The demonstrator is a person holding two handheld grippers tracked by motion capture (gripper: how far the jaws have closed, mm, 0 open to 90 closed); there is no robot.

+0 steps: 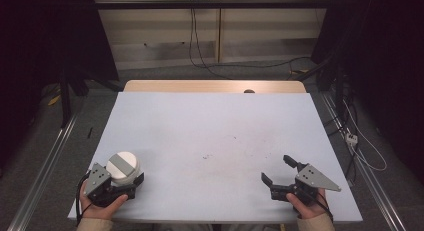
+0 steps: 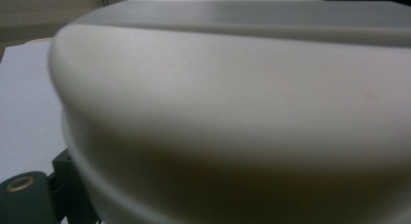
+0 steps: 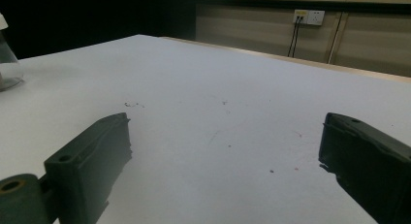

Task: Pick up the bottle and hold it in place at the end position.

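A round jar with a white lid crossed by a grey band [image 1: 123,167] stands at the near left of the pale table sheet [image 1: 210,126]. My left gripper [image 1: 124,183] is closed around it, held by a hand from below. The lid [image 2: 232,103] looms very close and blurred in the left gripper view, with one black jaw at the lower left. My right gripper [image 1: 277,169] rests at the near right, open and with nothing in it. Its fingers [image 3: 92,156] stand wide apart over bare sheet. The jar's clear body [image 3: 7,59] shows at the far left of the right gripper view.
The sheet carries a few small dark specks [image 1: 207,155] near its middle. A wooden table edge [image 1: 215,86] runs along the far side with a small dark bump [image 1: 248,91]. Cables and a power strip [image 1: 352,138] lie on the floor at the right.
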